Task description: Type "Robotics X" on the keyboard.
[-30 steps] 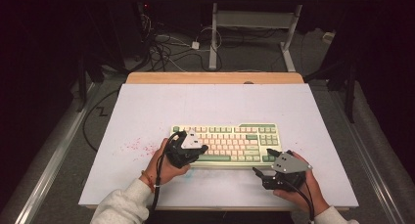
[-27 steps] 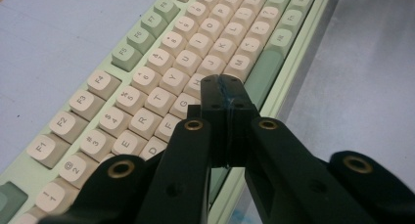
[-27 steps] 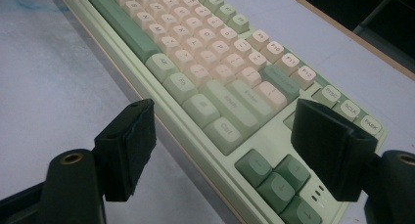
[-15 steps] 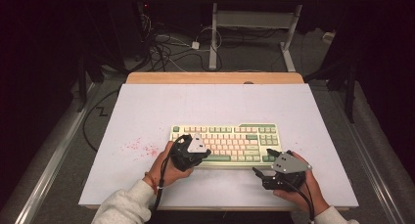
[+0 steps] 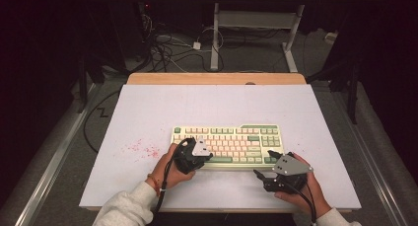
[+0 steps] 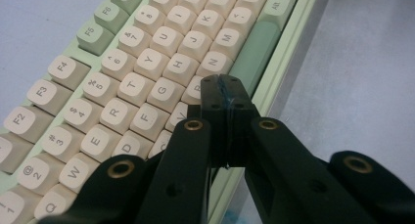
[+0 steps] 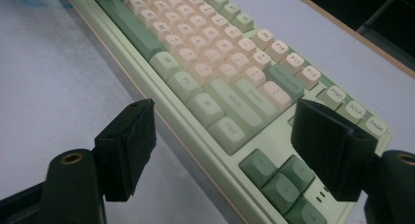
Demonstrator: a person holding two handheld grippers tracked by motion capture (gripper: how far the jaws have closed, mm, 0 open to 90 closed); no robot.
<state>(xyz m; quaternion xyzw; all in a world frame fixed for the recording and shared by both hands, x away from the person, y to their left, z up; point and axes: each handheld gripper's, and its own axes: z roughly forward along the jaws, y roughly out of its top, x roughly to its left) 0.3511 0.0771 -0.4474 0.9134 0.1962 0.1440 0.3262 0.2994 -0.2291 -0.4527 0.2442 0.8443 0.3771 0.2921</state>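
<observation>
The cream-and-green plastic keyboard (image 5: 227, 144) lies mid-table. The left gripper (image 6: 226, 94), at seven o'clock of it, has its jaws pinched together as a poking tip over the B key; the right gripper (image 7: 222, 136) waits at five o'clock, jaws wide, holding nothing.

Cream and green keyboard (image 5: 231, 137), black grippers, white table (image 5: 217, 102)

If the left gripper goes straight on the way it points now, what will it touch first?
Most likely the keyboard. The left gripper, jaws shut, points down at the bottom letter row, near the B key beside the green space bar. Depth is unclear.
</observation>
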